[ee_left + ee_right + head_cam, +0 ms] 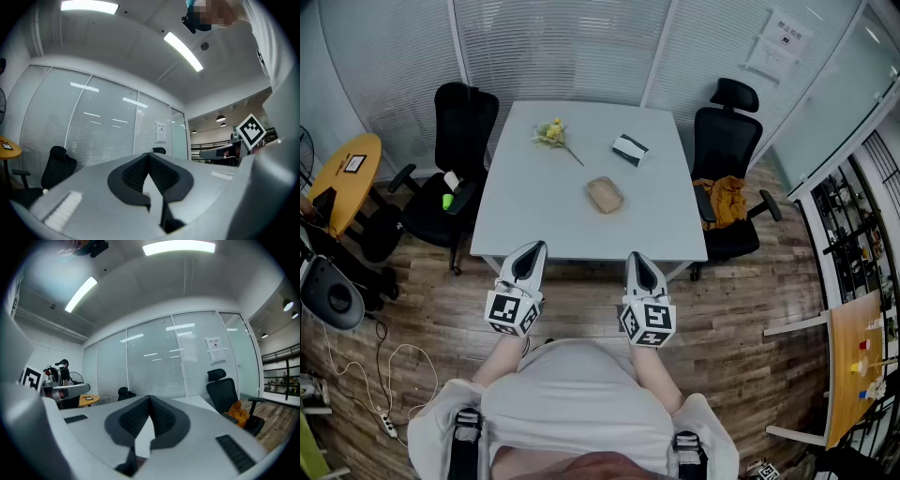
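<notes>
Both grippers hang side by side at the near edge of the white bench point(525, 225), above the wooden floor point(581, 300). The left gripper point(534, 247) points to 12 o'clock. Its own view shows the jaws pressed together at the tips, with nothing caught between them. Same story on the right gripper point(637, 257): jaws closed tip to tip, and empty.

Out on the bench, the tan bun-shaped object point(605, 194) lies near the middle. That puts it at about 1 o'clock from the left gripper and 11 o'clock from the right, well apart from both. Further back, a sprig of yellow flowers point(551, 134) lies at 11 o'clock from the tan object. A black-and-white box point(630, 149) sits at 1 o'clock from it. All three lie apart from one another.

Flanking the bench, there's a black office chair point(455, 155) at 9 o'clock. A second black chair point(727, 141) stands at 3 o'clock, with an orange cloth point(722, 202) on its seat. A round yellow table point(342, 173) stands far out at 9 o'clock, beyond the first chair.
</notes>
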The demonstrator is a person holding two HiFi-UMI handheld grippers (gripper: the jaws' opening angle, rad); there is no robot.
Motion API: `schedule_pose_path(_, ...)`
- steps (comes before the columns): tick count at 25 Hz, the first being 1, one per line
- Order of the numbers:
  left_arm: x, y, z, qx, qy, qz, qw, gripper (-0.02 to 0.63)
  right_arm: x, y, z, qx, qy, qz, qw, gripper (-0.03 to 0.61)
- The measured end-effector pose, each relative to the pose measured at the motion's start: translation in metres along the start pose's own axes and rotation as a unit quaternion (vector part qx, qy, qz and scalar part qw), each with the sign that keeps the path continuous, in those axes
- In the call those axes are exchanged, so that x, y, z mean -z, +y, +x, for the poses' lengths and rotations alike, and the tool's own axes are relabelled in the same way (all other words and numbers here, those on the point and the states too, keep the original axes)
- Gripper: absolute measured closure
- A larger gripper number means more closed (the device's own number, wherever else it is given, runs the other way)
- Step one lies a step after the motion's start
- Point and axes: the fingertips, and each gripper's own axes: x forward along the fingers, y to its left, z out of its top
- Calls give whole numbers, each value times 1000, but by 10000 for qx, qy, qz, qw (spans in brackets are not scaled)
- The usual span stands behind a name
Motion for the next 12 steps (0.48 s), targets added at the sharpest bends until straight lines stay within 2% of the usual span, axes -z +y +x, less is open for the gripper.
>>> schedule_pose_path(12,4,5,-5,95,58,46,9999,604,4,10,1,69,106,-62,9999,571)
